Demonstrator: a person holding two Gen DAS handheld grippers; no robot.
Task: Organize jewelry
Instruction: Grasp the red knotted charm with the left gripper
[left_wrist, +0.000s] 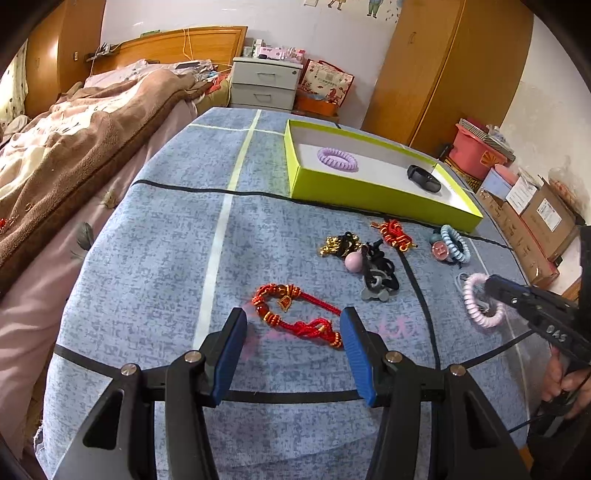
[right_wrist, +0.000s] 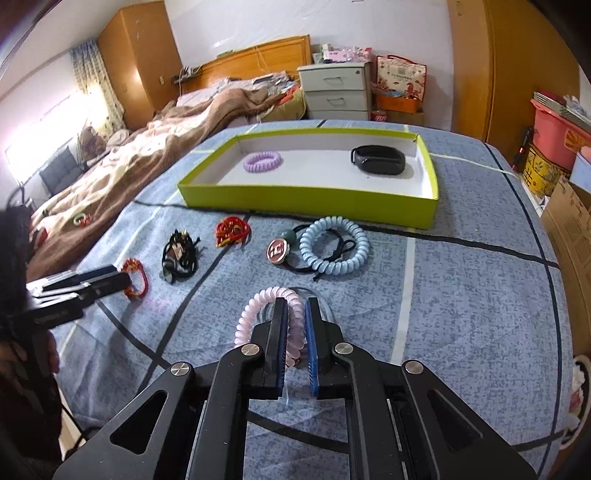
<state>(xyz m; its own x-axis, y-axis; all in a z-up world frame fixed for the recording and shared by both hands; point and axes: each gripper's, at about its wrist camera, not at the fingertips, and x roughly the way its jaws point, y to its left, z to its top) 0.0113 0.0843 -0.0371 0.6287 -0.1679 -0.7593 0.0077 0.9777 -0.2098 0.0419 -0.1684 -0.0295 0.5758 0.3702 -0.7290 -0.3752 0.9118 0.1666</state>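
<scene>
My right gripper (right_wrist: 295, 314), lower centre of the right wrist view, has its jaws drawn nearly together on one side of the pale pink coil hair tie (right_wrist: 258, 314), which rests on the blue patterned cloth (right_wrist: 461, 295). A clear ring lies just beyond its tips; whether it is caught too, I cannot tell. My left gripper (left_wrist: 293, 321), lower centre of the left wrist view, stands wide open and holds nothing, its blue pads (left_wrist: 231, 354) flanking the red knotted cord bracelet (left_wrist: 295, 314).

To do this step well, I judge that I should lift the coil straight up until it hangs free, carry it over the near wall of the yellow-green box (right_wrist: 306, 201) in the upper centre, and let go low over bare floor, apart from the items already inside. The coil is springy, so a firm pinch is needed.

Count, in the box: one lilac coil hair tie (right_wrist: 263, 161), one black wristband (right_wrist: 378, 160). On the cloth: one pale pink coil, one blue coil hair tie (right_wrist: 334, 243) with a black elastic through it, one round red pendant (right_wrist: 277, 251), two red cord bracelets, the second (right_wrist: 232, 230) bunched at centre left, and one dark tangle of black cords and gold beads (right_wrist: 179, 253), its pieces too knotted to count.
</scene>
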